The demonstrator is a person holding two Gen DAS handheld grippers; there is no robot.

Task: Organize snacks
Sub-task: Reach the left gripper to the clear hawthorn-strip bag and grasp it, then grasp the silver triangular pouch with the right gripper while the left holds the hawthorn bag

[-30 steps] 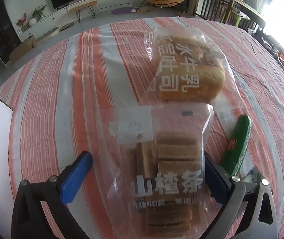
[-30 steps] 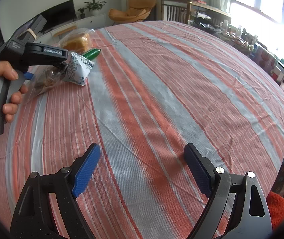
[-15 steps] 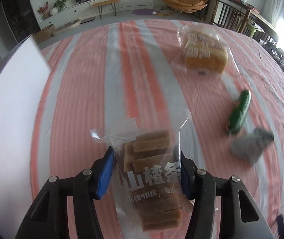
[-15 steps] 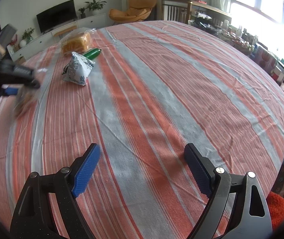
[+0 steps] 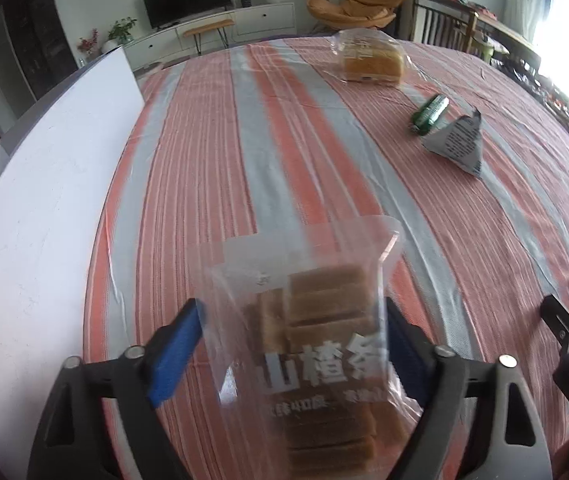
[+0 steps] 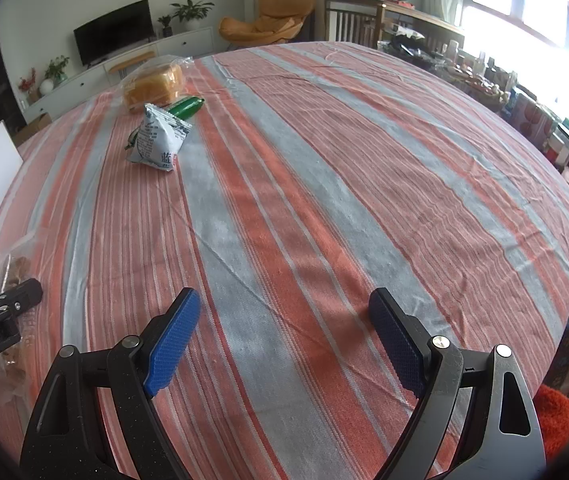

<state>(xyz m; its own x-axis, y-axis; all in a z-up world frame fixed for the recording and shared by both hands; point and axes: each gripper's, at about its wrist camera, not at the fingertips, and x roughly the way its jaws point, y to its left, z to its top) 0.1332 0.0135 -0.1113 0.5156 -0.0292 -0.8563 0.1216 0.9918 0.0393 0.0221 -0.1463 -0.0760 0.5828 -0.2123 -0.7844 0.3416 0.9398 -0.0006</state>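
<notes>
The main risk is that the clear bag of brown bars (image 5: 316, 344) slips or swings out of the left tongs (image 5: 296, 340), because the film is slick and loose and the blue pads seem to press on the wrapper's sides more than on the firm bars inside; a quick turn could let the heavy lower end sag and pull free. A second risk is a clumsy set-down: the bag hangs above the striped tablecloth (image 5: 244, 160) with its top flap tilted forward, so it could land crooked or half on the white board (image 5: 44, 208) at the left edge of the table, if that side is where it is meant to go, which the pictures do not settle. The left tongs are drawn in to a middling width and hold the bag between both pads, off the cloth as far as I can judge. The right tongs (image 6: 284, 340) stand wide, hold nothing and touch nothing, hovering low over bare cloth just beside the left tool. The other snacks lie well apart at the far side: the bagged bread loaf (image 5: 372, 64), the green packet (image 5: 430, 114) near it, and the grey-white pouch (image 5: 458, 144) just beside the green one; none is near enough to be knocked yet.
</notes>
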